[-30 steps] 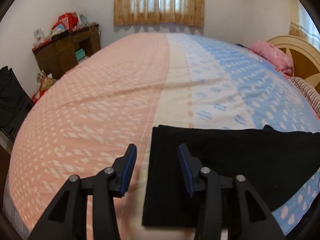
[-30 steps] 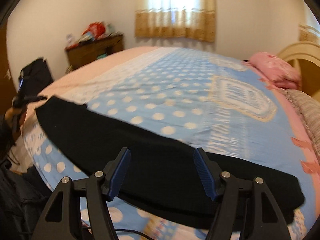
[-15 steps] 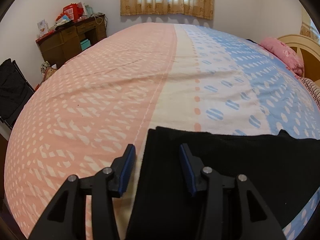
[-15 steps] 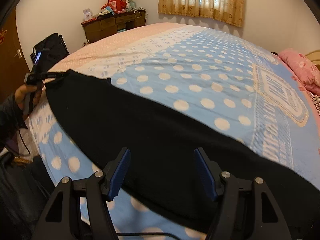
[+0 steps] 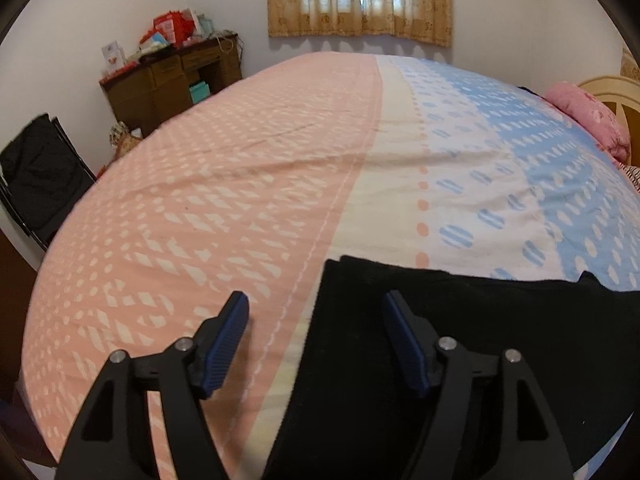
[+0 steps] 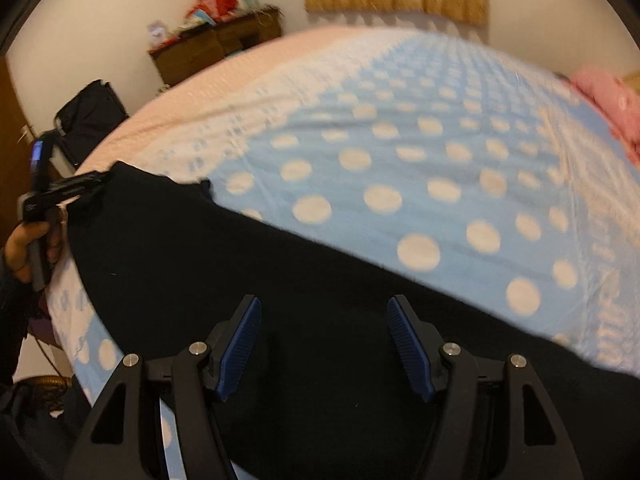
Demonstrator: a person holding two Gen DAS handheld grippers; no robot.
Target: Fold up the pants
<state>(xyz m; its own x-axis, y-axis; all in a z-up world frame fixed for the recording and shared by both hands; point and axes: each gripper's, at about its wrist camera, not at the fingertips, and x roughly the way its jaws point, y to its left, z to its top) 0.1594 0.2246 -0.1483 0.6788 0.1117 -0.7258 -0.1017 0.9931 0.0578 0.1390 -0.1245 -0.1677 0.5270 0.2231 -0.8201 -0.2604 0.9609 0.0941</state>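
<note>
Both claws gape empty: left gripper (image 5: pixel 314 334), right gripper (image 6: pixel 324 336); we pinch the limp black pants (image 5: pixel 460 360) at the hem between the left fingers.

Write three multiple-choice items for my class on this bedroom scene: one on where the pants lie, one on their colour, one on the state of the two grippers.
1. Where do the pants lie?
A. on the bedspread
B. on the desk
C. on the floor

2. What colour are the pants?
A. pink
B. black
C. blue

3. How do the left gripper and right gripper stand?
A. both shut on cloth
B. one open, one shut
C. both open

Answers:
1 A, the dark cloth spreads flat over the dotted cover.
2 B, they show black in both views.
3 C, each pair of blue pads has a wide gap with nothing pinched.
</note>
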